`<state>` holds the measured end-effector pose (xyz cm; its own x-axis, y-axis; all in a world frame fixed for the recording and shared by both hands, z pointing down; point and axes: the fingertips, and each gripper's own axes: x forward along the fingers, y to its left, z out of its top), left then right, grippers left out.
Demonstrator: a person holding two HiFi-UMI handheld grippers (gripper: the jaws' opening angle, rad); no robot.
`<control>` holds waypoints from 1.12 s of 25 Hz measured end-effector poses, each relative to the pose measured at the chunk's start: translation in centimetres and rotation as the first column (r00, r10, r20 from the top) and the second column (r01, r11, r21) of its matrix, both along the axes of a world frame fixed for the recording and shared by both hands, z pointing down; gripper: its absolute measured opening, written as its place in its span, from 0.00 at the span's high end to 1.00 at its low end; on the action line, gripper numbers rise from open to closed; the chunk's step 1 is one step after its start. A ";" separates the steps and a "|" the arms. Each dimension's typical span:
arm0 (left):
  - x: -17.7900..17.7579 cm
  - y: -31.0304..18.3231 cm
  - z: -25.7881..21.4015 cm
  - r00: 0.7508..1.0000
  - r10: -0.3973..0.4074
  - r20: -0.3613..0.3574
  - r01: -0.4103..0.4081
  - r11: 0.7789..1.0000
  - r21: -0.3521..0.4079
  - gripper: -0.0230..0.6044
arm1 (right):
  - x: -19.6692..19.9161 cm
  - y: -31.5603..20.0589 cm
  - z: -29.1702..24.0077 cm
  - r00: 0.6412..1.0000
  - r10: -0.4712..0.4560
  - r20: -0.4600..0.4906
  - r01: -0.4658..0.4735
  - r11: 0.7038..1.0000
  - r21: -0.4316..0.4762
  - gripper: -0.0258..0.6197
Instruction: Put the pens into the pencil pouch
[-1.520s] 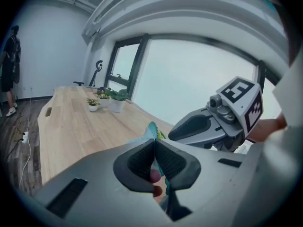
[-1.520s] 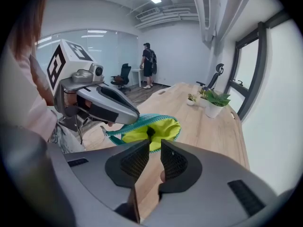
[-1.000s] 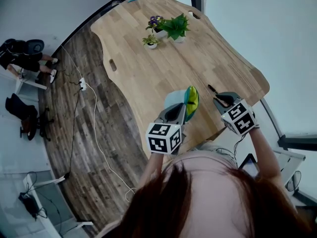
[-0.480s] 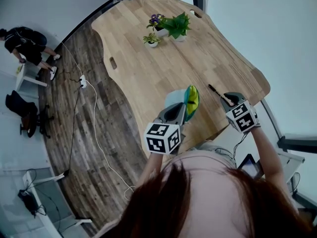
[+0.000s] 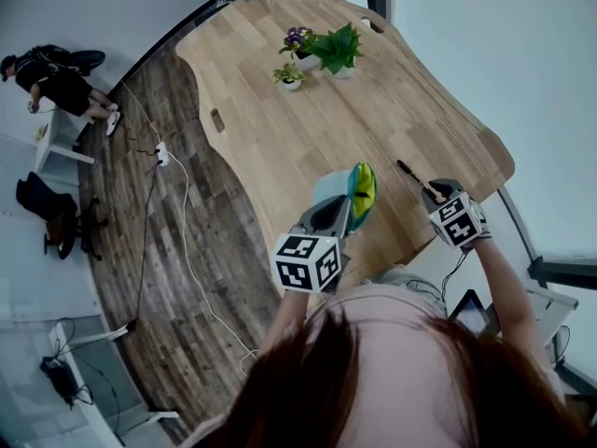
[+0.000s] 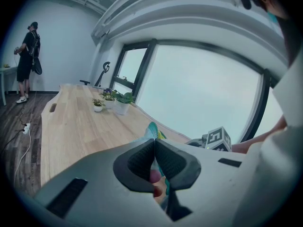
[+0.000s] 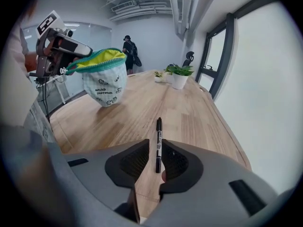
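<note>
The slim black plastic marker pen (image 7: 158,141) lies flat on the tabletop. It runs lengthwise between the two ribbed dark pads of your right claw (image 7: 154,148). Those jaws stand apart. The pen sits nearer the right-hand pad, and nothing is clamped on it. In the head view the pen's (image 5: 410,174) far end pokes out just ahead of that claw's (image 5: 427,188) tips.

Ahead of the right claw and off to its left is the soft white fabric pencil pouch (image 7: 104,82). It is printed with small dark motifs, edged in teal, and lined in yellow-green. Your left claw (image 6: 155,143) has its ribbed pads pinched together on the pouch's (image 6: 152,130) rim, so the bag sags below the grip with its mouth gaping. Whether its rounded bottom touches the table I cannot tell.

Under both claws is the pale wooden table with fine straight grain and a wavy, rounded edge (image 7: 199,108). Well beyond the pen, at the table's far end, is a cluster of small leafy plants in white pots (image 7: 177,75).
</note>
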<state>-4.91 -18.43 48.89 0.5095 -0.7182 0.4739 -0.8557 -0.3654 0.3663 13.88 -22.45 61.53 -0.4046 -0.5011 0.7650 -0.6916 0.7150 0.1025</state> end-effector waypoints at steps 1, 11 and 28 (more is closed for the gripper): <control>0.0 0.0 0.0 1.000 -0.001 0.000 0.001 1.000 -0.002 0.95 | 0.3 0.0 0.5 1.000 0.005 -0.007 -0.005 1.000 -0.006 0.85; -0.2 -0.2 0.4 1.000 -0.006 0.003 0.007 1.000 -0.019 0.95 | 2.3 0.4 4.3 0.997 0.046 -0.058 -0.052 0.994 -0.100 0.85; -0.6 -0.4 0.5 0.999 -0.038 -0.006 0.038 0.999 -0.019 0.95 | 2.1 0.5 4.7 0.995 0.095 0.015 -0.091 0.981 -0.170 0.91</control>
<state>-5.46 -18.86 49.40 0.4854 -0.7277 0.4845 -0.8663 -0.3257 0.3788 16.03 -21.94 66.22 -0.3808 -0.4014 0.8330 -0.7568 0.6530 -0.0314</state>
